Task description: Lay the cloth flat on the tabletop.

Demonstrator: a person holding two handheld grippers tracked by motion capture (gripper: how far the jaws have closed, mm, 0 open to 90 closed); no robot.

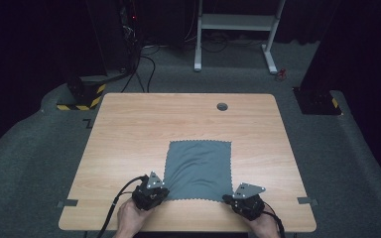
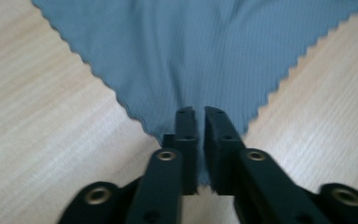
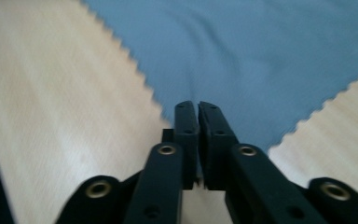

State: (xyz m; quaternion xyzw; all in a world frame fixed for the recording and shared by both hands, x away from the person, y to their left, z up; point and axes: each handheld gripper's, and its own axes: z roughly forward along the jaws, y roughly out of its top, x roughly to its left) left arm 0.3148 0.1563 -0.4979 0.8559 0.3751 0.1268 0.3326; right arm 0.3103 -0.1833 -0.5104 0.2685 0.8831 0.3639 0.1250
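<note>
I see a grey-blue cloth (image 1: 199, 170) with a zigzag-cut edge lying spread flat on my wooden table (image 1: 129, 134), in the near half and a little right of centre. It is nearly square, so I cannot give it a clear long axis; its edges run roughly parallel to the table's edges, and a few soft wrinkles cross its middle.

My left gripper (image 1: 153, 193) sits at the cloth's near-left corner. In the left gripper view (image 2: 196, 113) the jaws are pinched together with that corner between them, the fabric fanning away from the tips. My right gripper (image 1: 239, 198) sits at the near-right corner; in the right gripper view (image 3: 197, 108) the jaws are pressed closed on that corner as well. A hand holds each tool at the table's near edge.

The tabletop is pale wood grain with rounded corners and a round cable hole (image 1: 222, 106) near its far edge. Around it is grey carpet (image 1: 30, 148); beyond, a white desk frame (image 1: 235, 29) stands in a dark room, with black cables (image 1: 144, 69) on the floor
</note>
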